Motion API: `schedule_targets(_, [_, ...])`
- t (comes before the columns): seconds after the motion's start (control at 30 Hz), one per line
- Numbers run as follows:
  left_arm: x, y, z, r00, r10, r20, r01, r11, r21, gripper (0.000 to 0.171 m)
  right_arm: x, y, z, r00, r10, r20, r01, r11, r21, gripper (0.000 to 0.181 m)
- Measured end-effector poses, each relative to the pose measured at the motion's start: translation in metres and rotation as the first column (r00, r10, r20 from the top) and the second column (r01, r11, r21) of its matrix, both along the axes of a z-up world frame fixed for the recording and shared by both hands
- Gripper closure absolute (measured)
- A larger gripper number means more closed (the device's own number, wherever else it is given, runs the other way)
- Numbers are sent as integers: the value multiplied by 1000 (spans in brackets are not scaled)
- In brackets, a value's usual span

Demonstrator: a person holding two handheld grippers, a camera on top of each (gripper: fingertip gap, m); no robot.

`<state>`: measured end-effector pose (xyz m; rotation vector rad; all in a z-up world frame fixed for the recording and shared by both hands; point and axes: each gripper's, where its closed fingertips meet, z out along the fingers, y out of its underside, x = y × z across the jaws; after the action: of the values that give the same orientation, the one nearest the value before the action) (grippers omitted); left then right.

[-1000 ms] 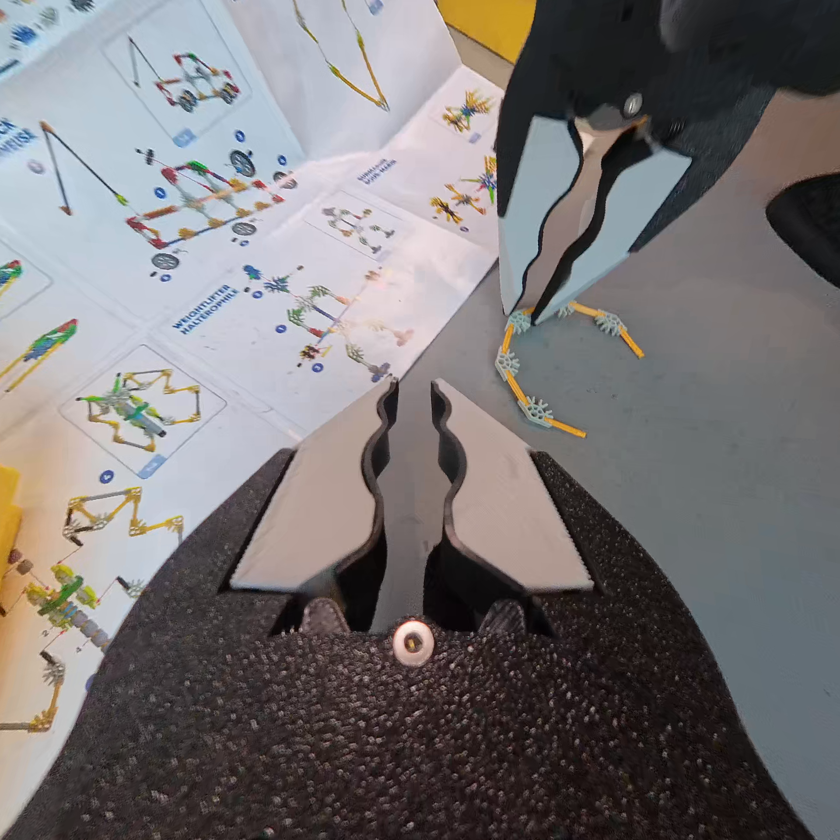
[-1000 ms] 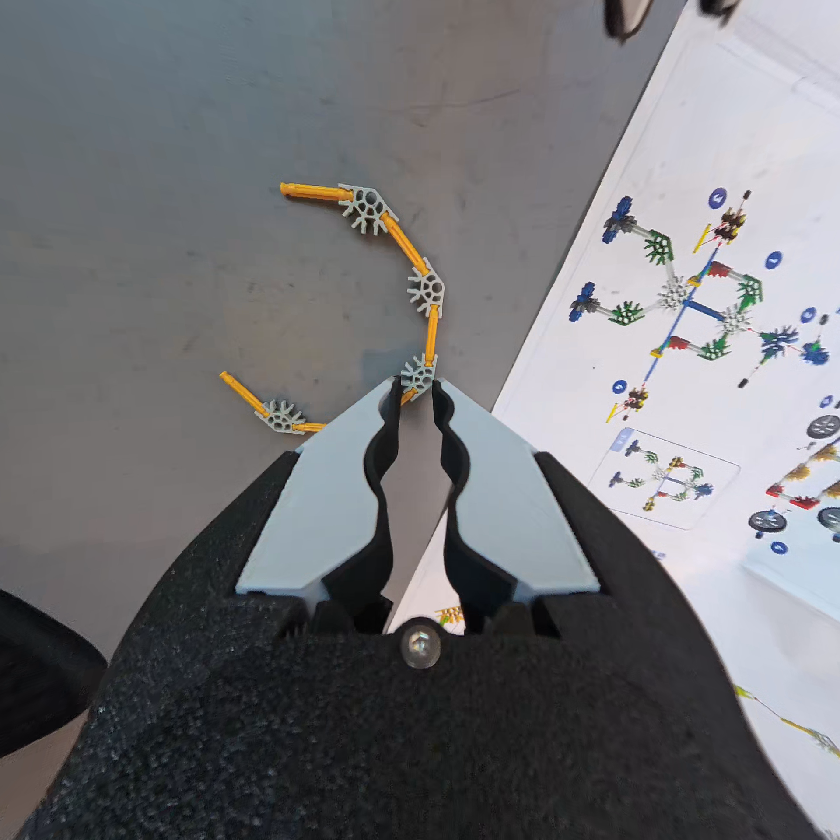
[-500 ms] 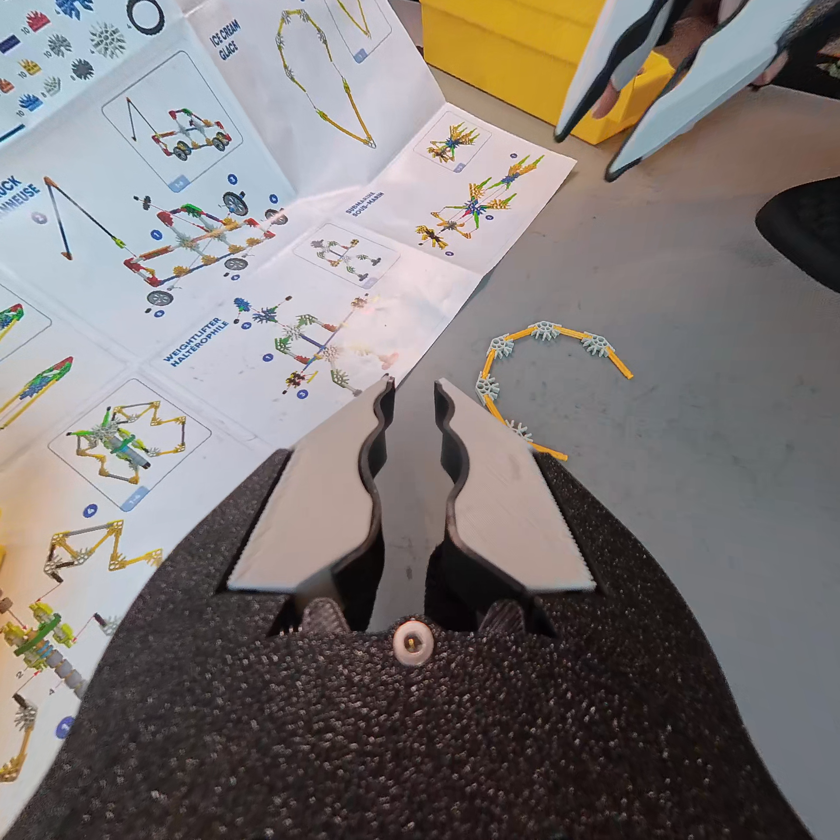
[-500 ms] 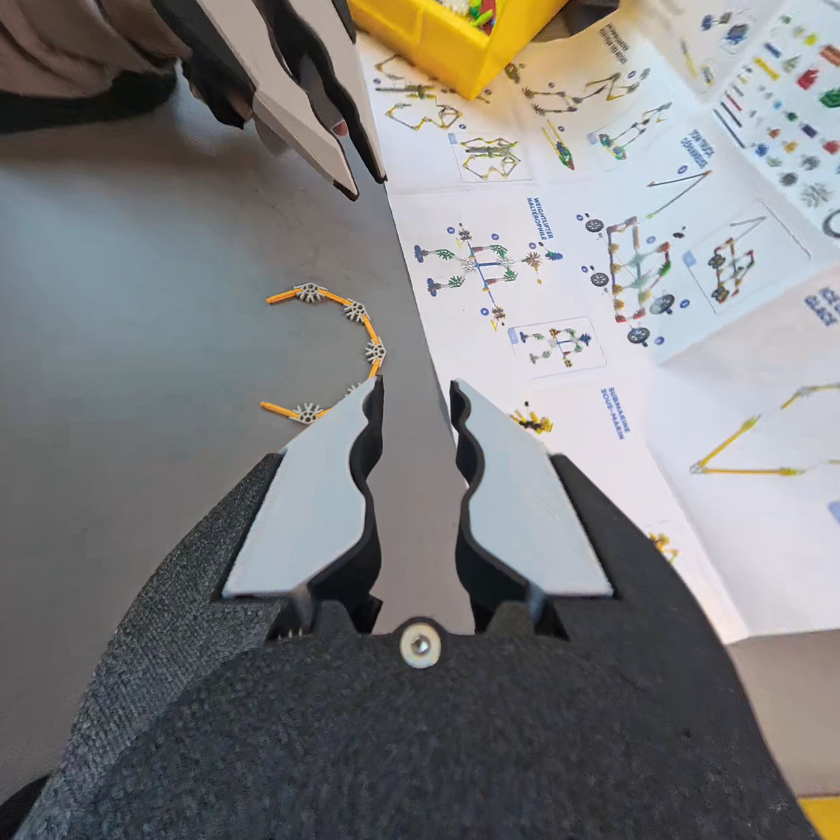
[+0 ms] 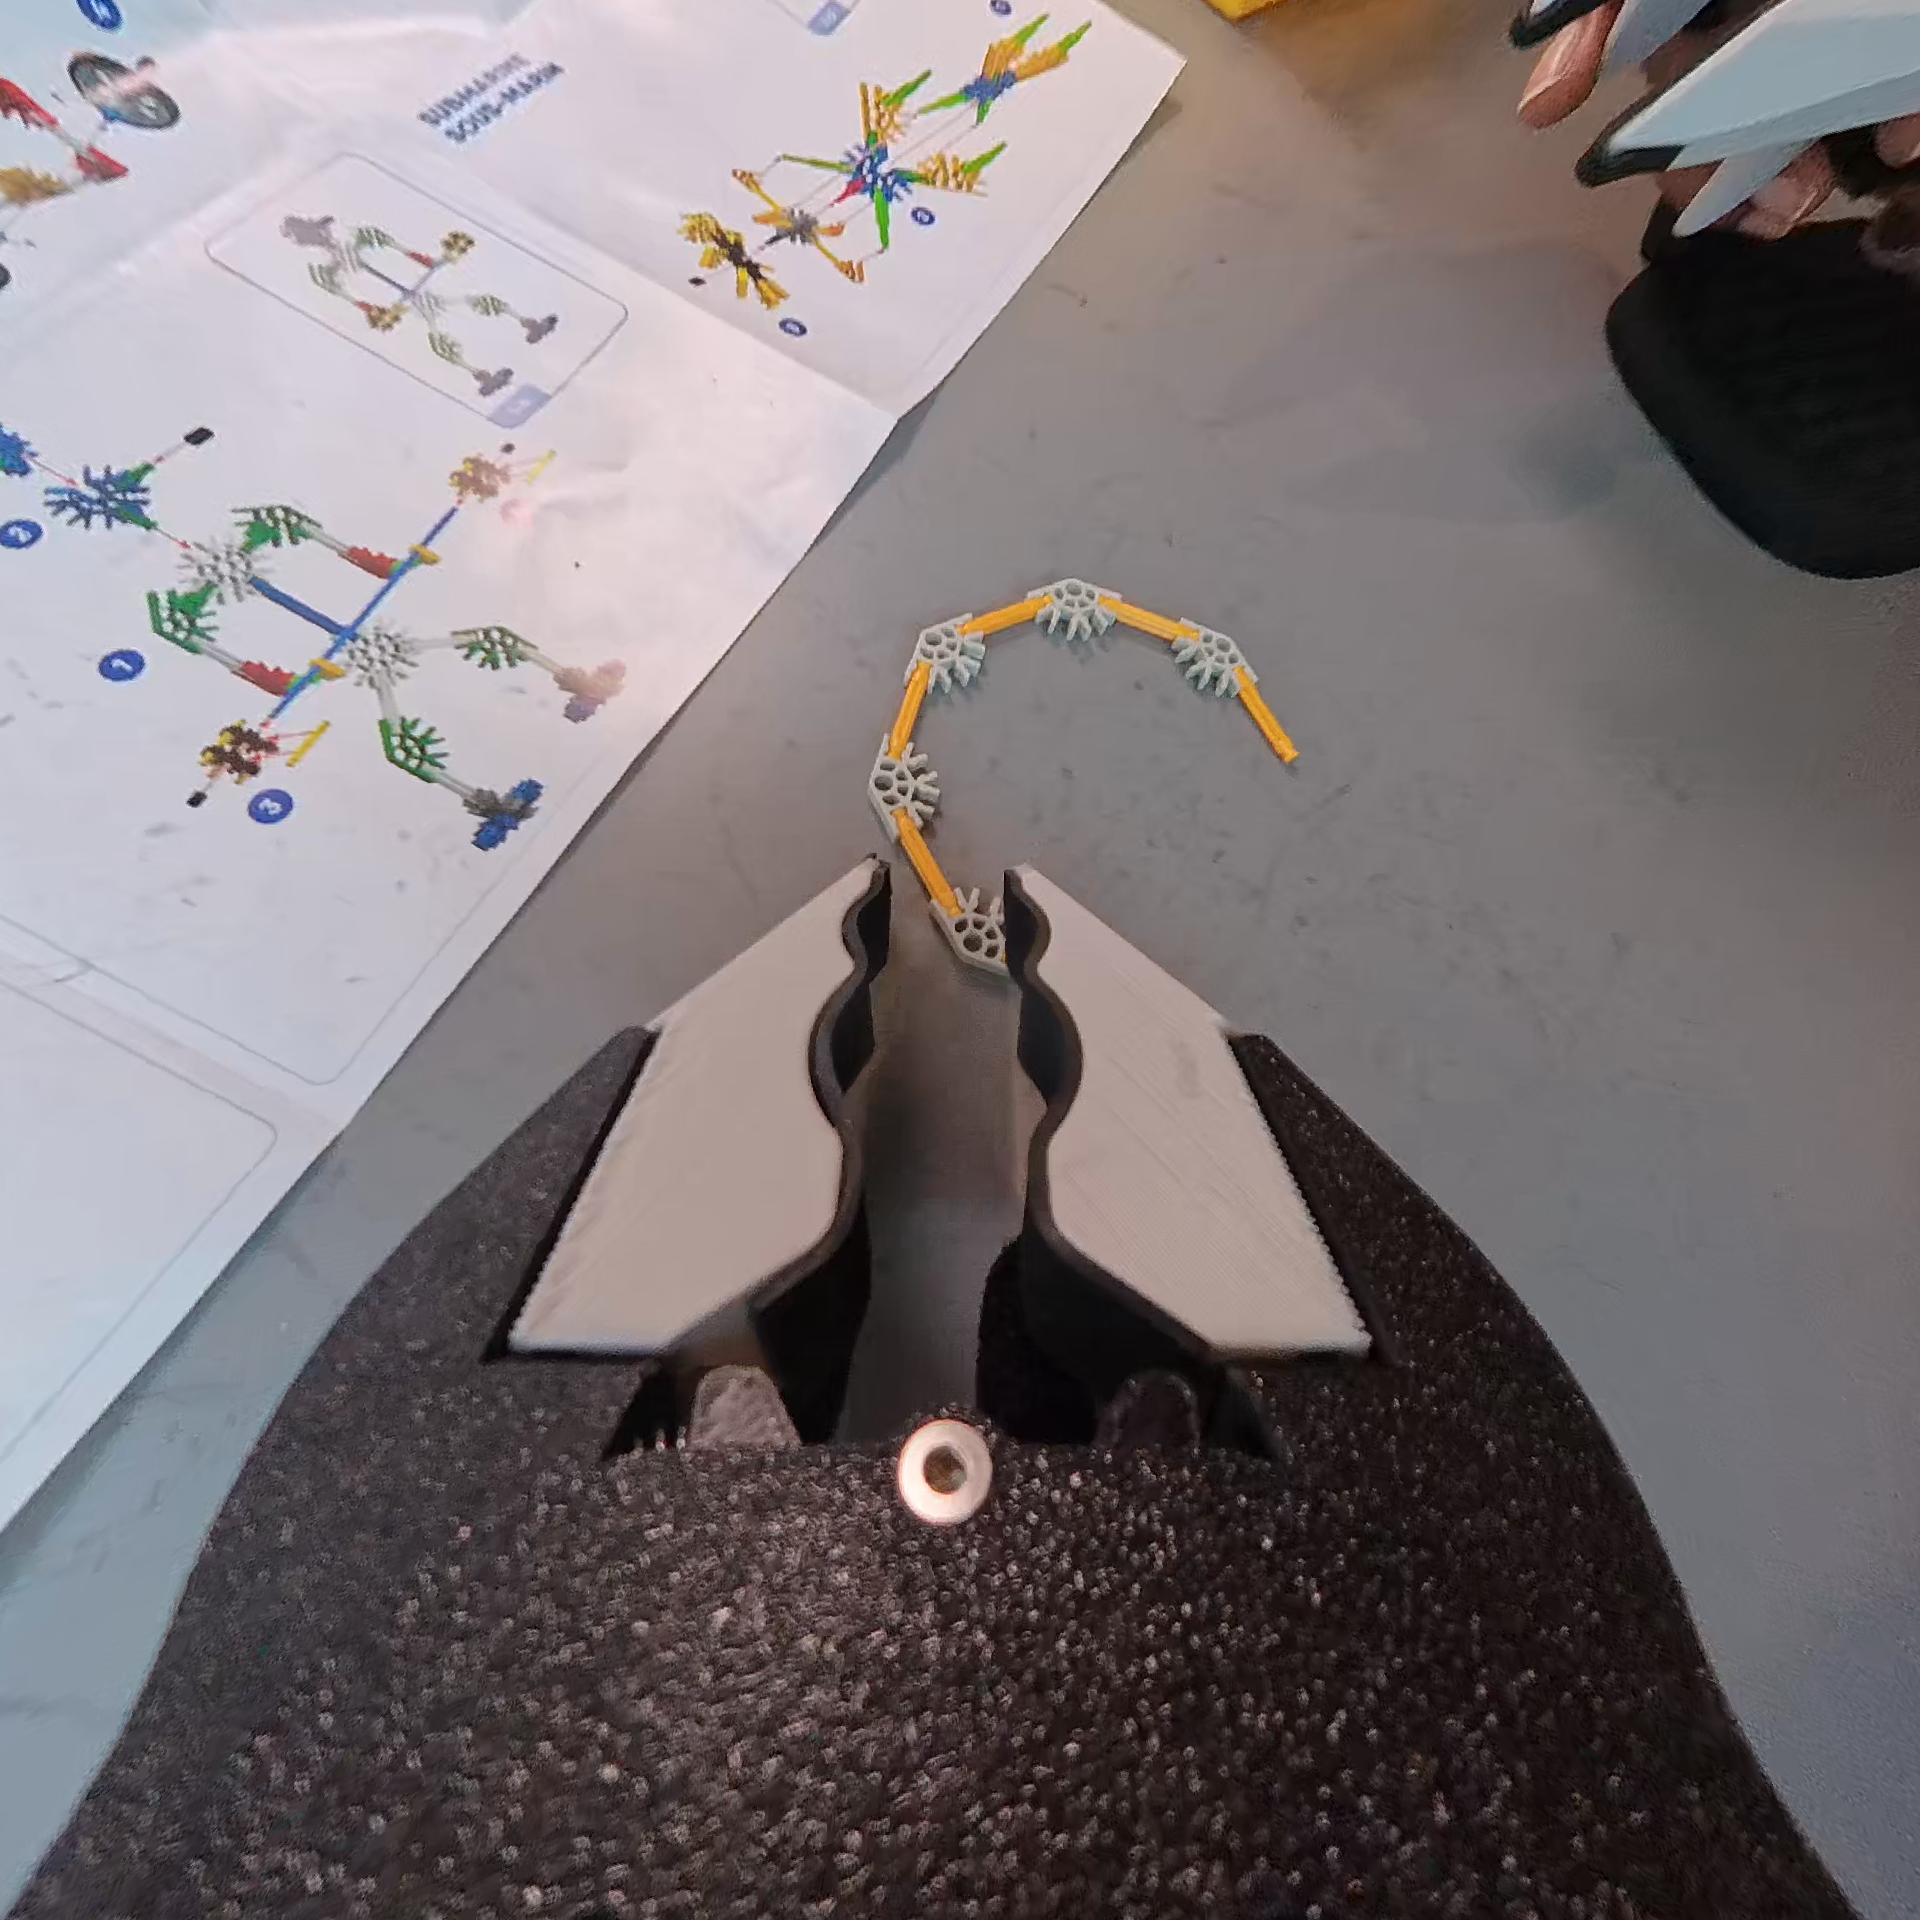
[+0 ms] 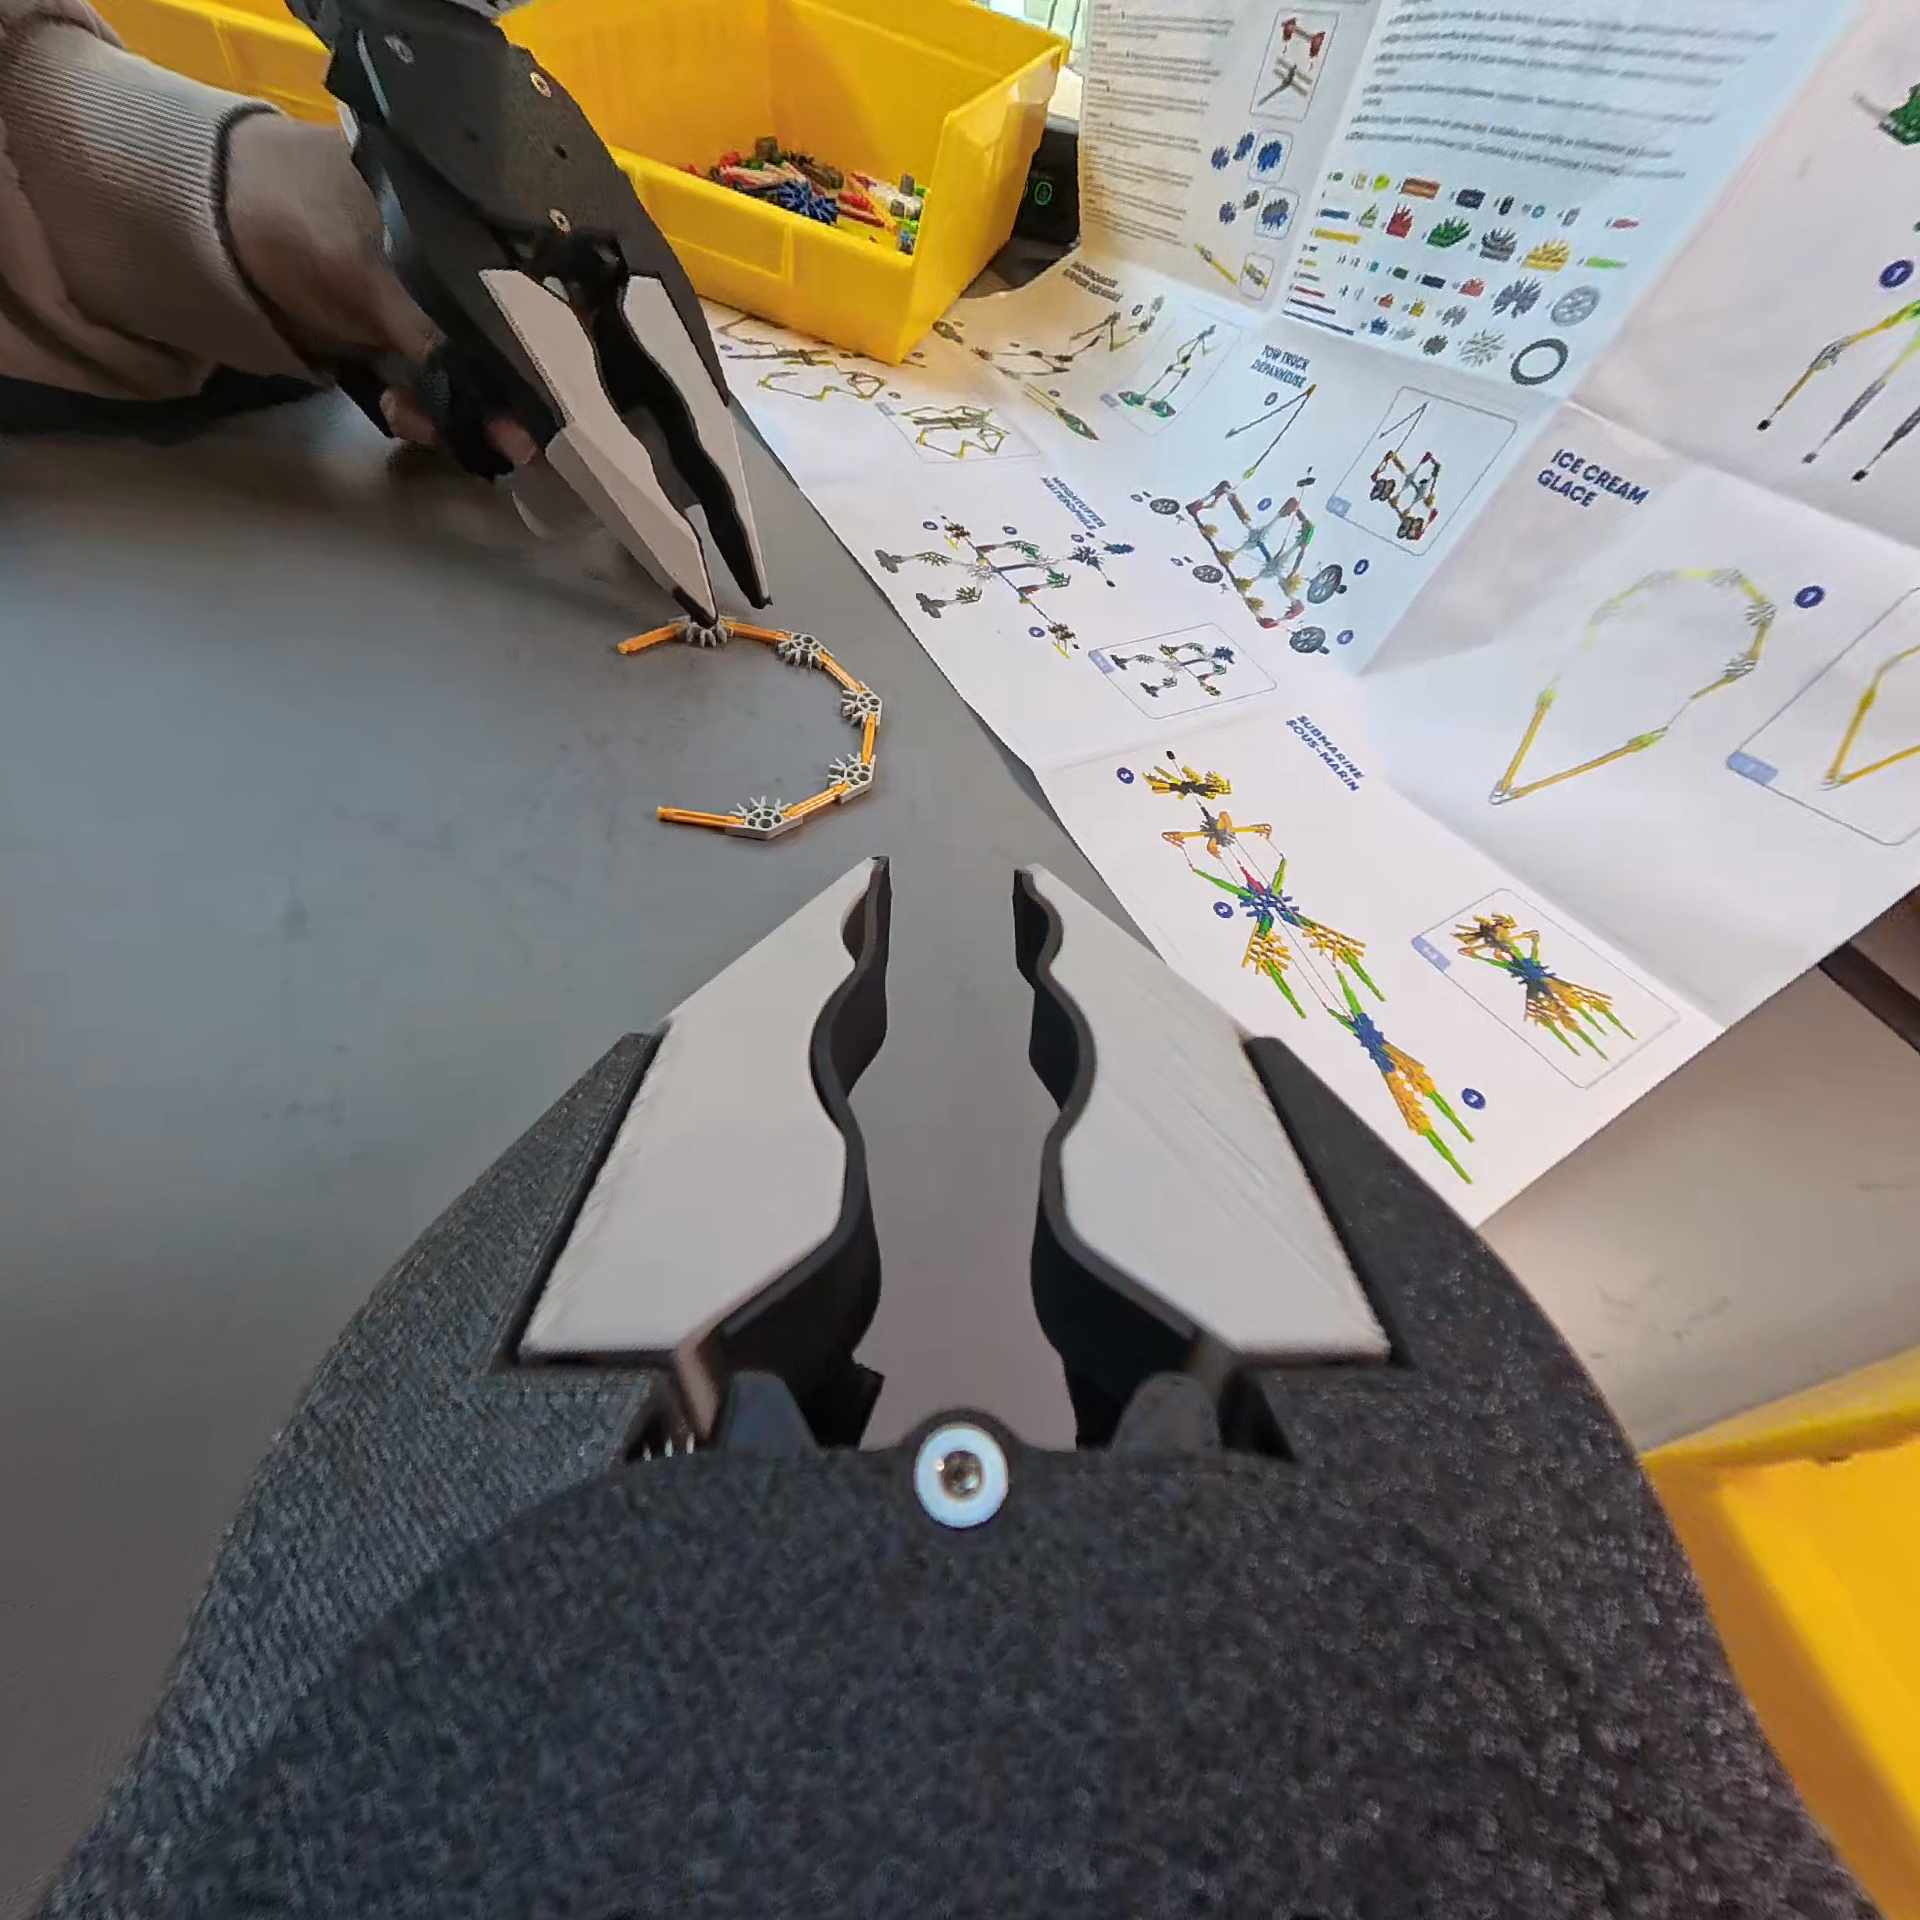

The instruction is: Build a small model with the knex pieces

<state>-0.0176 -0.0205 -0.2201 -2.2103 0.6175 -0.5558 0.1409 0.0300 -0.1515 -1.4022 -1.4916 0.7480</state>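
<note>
A curved chain of yellow rods and grey snowflake connectors [image 5: 1070, 608] lies flat on the grey table [image 5: 1455, 935]. My left gripper [image 5: 945, 871] is open and low over the table. The chain's near end connector [image 5: 977, 930] sits between its fingertips, close to the right finger. In the right wrist view the left gripper [image 6: 732, 603] stands tilted with its tips at the chain's far end [image 6: 704, 631]. My right gripper [image 6: 951, 868] is open and empty, raised and drawn back from the chain [image 6: 857, 712]. It shows at the top right of the left wrist view [image 5: 1704, 125].
A large white folded instruction sheet [image 5: 416, 935] [image 6: 1403, 675] covers the table beside the chain. A yellow bin of mixed parts [image 6: 831, 177] stands behind it. Another yellow bin's edge [image 6: 1818, 1558] is at lower right. A black object [image 5: 1787, 416] lies right of the chain. A person's sleeve [image 6: 125, 239] shows at upper left. Spacing between my two grippers at the tips: around 20 centimetres. Between my right fingertips and the black object [image 5: 1787, 416] there is roughly 15 centimetres.
My right gripper let go of the chain, opened wider and pulled up and away. My left gripper moved forward and down until its tips straddle the chain's end connector.
</note>
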Motion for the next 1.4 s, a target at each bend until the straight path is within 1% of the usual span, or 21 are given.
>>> schedule_targets(0.03, [0,-1,-6,999,7,-32,-7,1000,-17,150,-2,-1,-2,1000,7,10,-8,1000,9,159])
schedule_targets(0.23, [0,2,-7,994,41,-100,-41,999,-2,158,-12,-6,-19,994,9,110,-17,998,67,159])
schedule_targets(0.4, [1,8,-2,991,70,-114,-64,997,48,159,-22,-10,-19,994,28,102,-34,998,53,159])
schedule_targets(0.47, [1,14,8,991,93,-100,-83,991,103,160,-23,-8,-16,996,22,84,-26,999,46,159])
schedule_targets(0.53, [-1,23,24,988,126,-87,-108,977,185,160,-22,-3,-11,998,3,57,-6,999,45,159])
schedule_targets(0.6, [-3,37,41,985,161,-67,-137,953,271,160,-19,7,-4,999,-39,25,38,998,52,159])
schedule_targets(0.63, [-4,45,51,983,176,-52,-151,936,318,171,-18,12,0,998,-60,8,60,997,56,158])
schedule_targets(0.73, [0,74,79,980,198,3,-181,889,421,171,-16,33,18,989,-135,-56,139,989,59,154])
schedule_targets(0.77, [2,85,85,979,202,14,-187,879,440,171,-17,40,23,986,-151,-71,155,987,53,154])
schedule_targets(0.87, [11,112,93,978,201,49,-203,883,422,171,-19,57,26,981,-183,-70,184,983,7,152])
schedule_targets(0.9, [11,117,96,976,207,68,-216,882,419,171,-21,59,22,982,-185,-45,184,982,-30,153])
schedule_targets(0.97, [5,119,98,970,226,84,-240,875,419,171,-29,57,1,988,-142,64,149,982,-117,149])
schedule_targets(1.03, [-7,116,96,962,256,99,-274,869,413,171,-39,60,-19,981,-94,168,116,985,-126,149])
schedule_targets(1.07, [-14,112,95,956,269,118,-294,867,403,168,-43,59,-33,969,-47,241,82,987,-138,149])
schedule_targets(1.1, [-19,108,95,951,279,135,-310,868,388,162,-47,60,-45,952,-14,305,64,986,-152,149])
schedule_targets(1.17, [-30,98,92,944,294,152,-330,872,361,156,-54,61,-63,920,56,388,13,985,-174,149])
schedule_targets(1.27, [-39,82,86,938,298,174,-341,878,335,154,-63,60,-76,885,125,448,-45,982,-185,161])
schedule_targets(1.33, [-40,72,80,940,289,181,-334,890,310,153,-64,59,-76,877,148,458,-54,976,-211,172])
schedule_targets(1.4, [-35,64,74,946,259,193,-306,910,280,153,-63,57,-76,873,152,464,-58,976,-210,177])
